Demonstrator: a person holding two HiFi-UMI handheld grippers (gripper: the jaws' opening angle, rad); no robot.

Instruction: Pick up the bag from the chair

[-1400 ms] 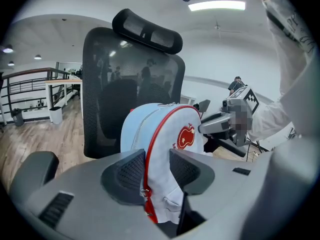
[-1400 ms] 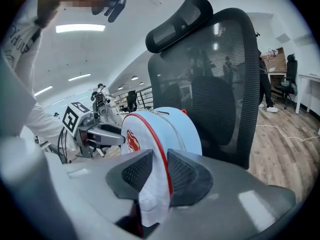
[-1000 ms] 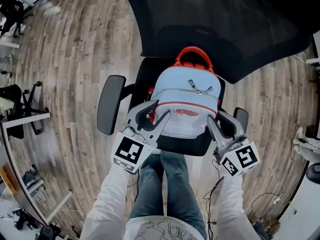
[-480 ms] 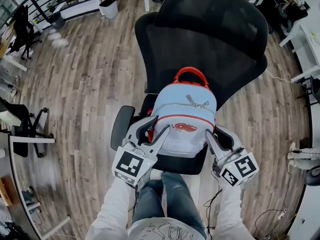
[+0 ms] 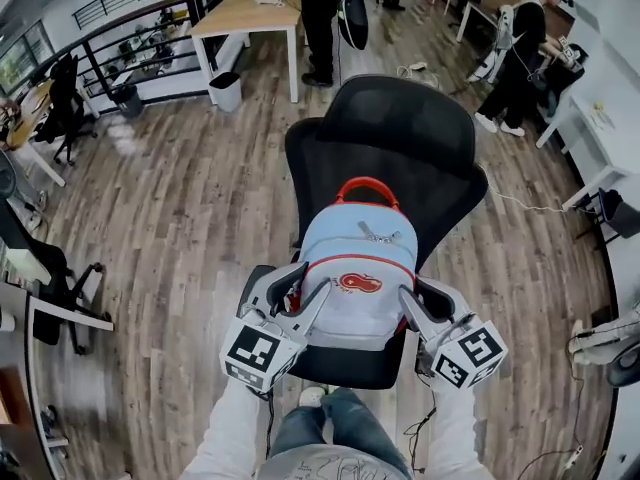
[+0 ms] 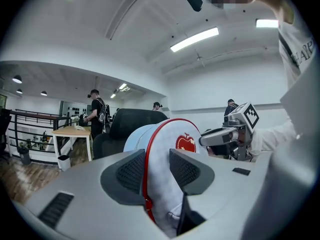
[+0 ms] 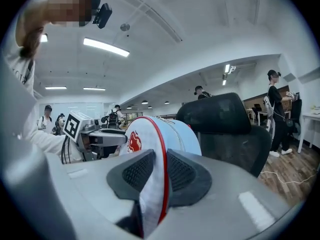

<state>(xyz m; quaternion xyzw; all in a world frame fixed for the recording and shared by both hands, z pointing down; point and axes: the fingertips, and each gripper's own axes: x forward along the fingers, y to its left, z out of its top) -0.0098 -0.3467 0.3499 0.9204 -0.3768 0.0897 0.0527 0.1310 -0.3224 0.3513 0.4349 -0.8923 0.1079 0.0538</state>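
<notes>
Grasp made; lift not confirmed. Left gripper (image 5: pixel 303 290) clenched on the bag (image 5: pixel 352 268) at its left edge, red piping (image 6: pixel 145 184) pinched between the pads (image 6: pixel 132 171). Right gripper (image 5: pixel 425 306) clenched on the opposite edge the same way.

Bag upright over the chair (image 5: pixel 345 366), handle (image 5: pixel 367 183) up, back near the backrest (image 5: pixel 400 133). We cannot tell whether its bottom has cleared the seat (the bag's own body hides the contact). What is left, as we judge it: raise the bag and bring it away from the chair.

In the way: backrest behind, an armrest (image 5: pixel 252 286) just beside the left gripper. Above looks free.

Around: table (image 5: pixel 245 13), bin (image 5: pixel 227 91), people (image 5: pixel 318 8) standing well apart, a cable (image 5: pixel 525 203) on the floor (image 5: pixel 180 218).
</notes>
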